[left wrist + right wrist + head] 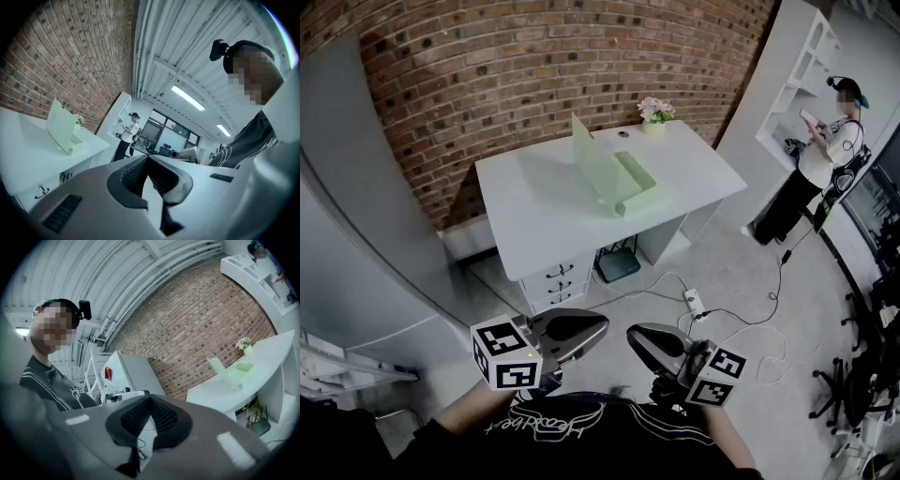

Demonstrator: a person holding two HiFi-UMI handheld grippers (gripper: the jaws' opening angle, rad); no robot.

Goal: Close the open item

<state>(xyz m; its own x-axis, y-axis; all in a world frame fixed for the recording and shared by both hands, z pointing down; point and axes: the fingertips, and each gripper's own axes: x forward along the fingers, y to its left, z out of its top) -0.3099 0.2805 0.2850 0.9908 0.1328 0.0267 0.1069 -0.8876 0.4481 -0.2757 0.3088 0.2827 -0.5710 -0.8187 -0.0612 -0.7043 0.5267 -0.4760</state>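
Note:
A pale green laptop-like item (614,178) stands open on the white desk (544,211), its lid upright at the left and its base flat to the right. It also shows small in the left gripper view (63,129) and the right gripper view (234,371). My left gripper (602,326) and right gripper (633,336) are held low near my chest, far from the desk, tips pointing at each other. In the left gripper view (147,157) and the right gripper view (150,398) the jaws meet at the tips with nothing between them.
A small flower pot (655,114) sits at the desk's back corner. Drawers (558,281) and a black box (619,262) are under the desk, with a power strip (694,302) and cables on the floor. A person (816,169) stands by white shelves (797,75). A grey cabinet (356,234) is at the left.

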